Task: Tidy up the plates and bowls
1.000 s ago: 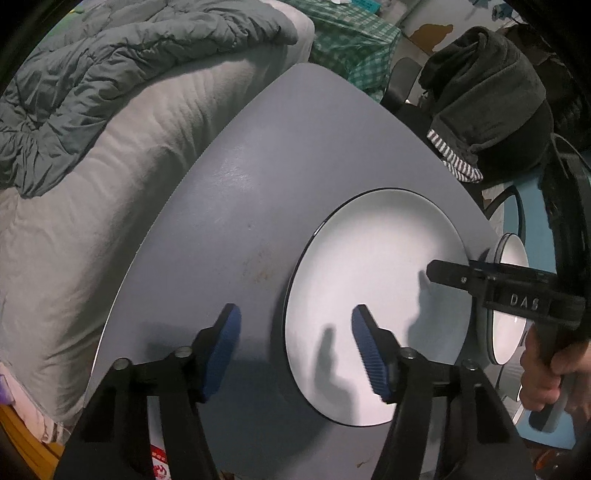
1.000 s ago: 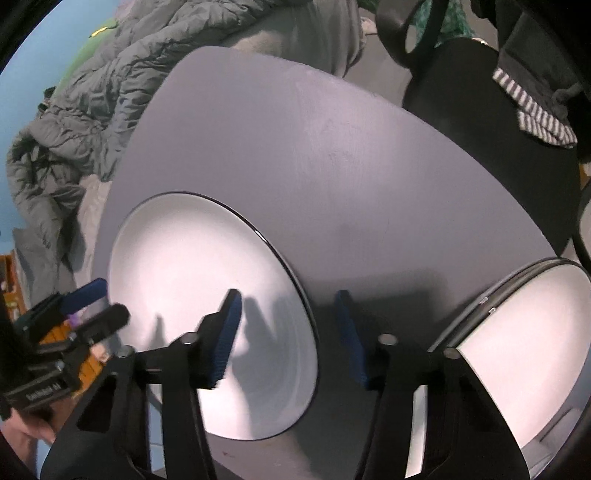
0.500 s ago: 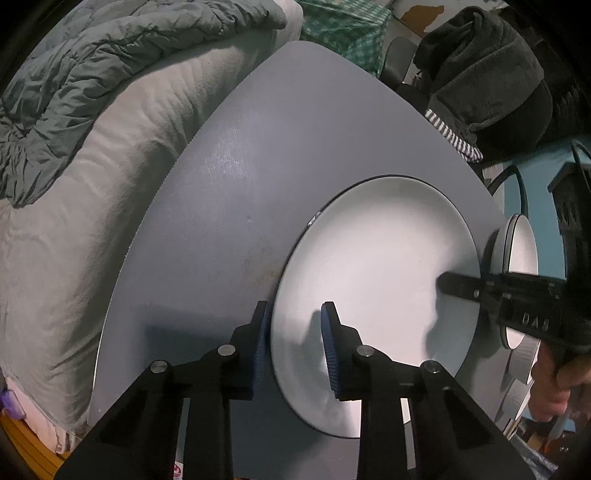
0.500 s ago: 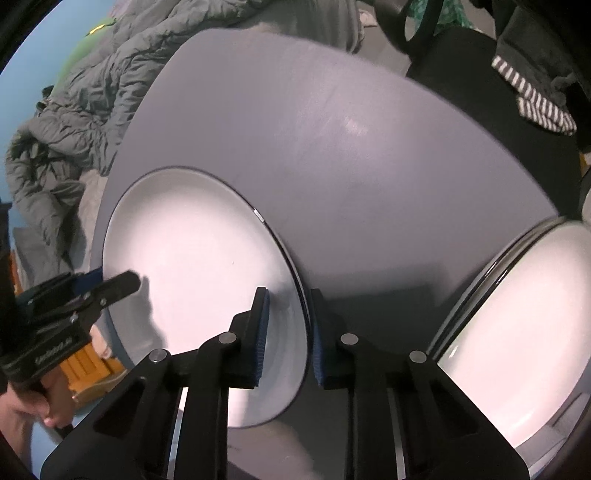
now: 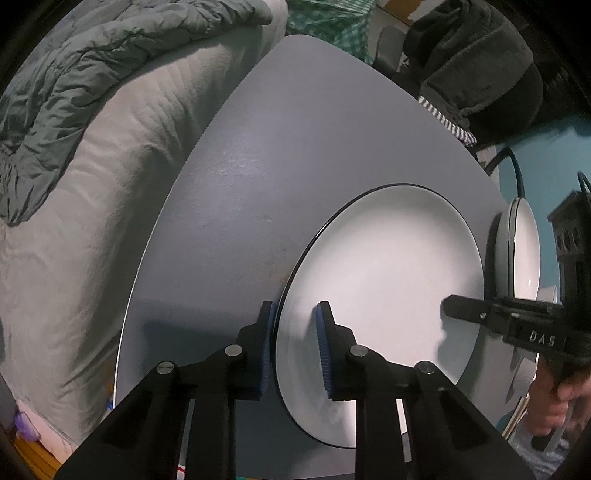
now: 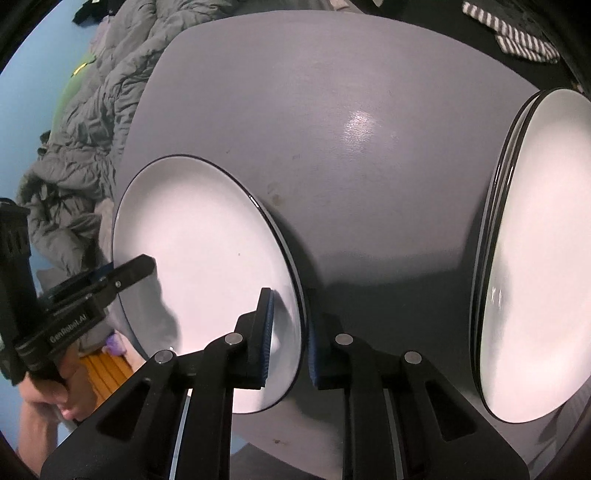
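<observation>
A white plate with a thin black rim lies on the grey table. My left gripper straddles its near-left rim, one blue pad outside and one on the white face. The jaws are closing and pinch the rim. My right gripper clamps the opposite rim the same way, its jaws also closing. Each gripper shows in the other's view: the right gripper and the left gripper. A stack of similar white plates sits to the right.
Grey bedding borders the table's left side. Dark clothes with a striped cloth lie beyond the far edge. A person's hand holds the right gripper's handle. Bare table stretches behind the plate.
Both grippers went from wide open to closed over the plate's opposite rims. The right gripper shifted sideways and both rolled a little.
</observation>
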Available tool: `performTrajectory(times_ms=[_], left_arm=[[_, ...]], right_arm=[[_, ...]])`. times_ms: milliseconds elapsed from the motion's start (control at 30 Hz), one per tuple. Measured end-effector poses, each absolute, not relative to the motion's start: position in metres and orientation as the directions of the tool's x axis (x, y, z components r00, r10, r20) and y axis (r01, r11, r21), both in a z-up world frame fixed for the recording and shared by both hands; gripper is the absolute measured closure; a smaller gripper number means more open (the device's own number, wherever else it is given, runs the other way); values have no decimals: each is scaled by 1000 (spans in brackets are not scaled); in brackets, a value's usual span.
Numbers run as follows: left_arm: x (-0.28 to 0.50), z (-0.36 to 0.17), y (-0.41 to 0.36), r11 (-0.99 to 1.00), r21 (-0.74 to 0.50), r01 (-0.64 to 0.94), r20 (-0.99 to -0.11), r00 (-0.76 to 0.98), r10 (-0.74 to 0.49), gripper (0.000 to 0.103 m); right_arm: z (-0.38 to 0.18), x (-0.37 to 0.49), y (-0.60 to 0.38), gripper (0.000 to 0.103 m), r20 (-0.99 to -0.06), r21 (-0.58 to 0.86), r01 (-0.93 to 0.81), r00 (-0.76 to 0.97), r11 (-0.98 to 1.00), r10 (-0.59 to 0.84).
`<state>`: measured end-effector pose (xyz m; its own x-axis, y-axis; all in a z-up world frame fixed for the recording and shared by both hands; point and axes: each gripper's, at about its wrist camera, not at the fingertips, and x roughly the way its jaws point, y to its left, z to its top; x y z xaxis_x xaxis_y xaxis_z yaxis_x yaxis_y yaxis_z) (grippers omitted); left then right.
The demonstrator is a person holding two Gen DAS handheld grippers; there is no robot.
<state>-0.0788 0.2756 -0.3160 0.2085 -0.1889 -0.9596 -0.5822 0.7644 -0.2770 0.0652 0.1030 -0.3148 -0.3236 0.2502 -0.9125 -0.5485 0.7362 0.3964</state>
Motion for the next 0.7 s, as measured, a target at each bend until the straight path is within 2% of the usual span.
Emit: performTrajectory(times_ms=[433, 700], left_arm=[[-84, -313, 261, 796, -258, -548, -966, 169, -197, 82], [-86, -292, 245, 796, -292, -530, -956, 196, -219, 82]], right_arm=[[-314, 55, 105, 86, -921, 375, -578, -318, 725, 224], [-292, 55, 91, 87, -926, 367, -599, -311, 711, 216]])
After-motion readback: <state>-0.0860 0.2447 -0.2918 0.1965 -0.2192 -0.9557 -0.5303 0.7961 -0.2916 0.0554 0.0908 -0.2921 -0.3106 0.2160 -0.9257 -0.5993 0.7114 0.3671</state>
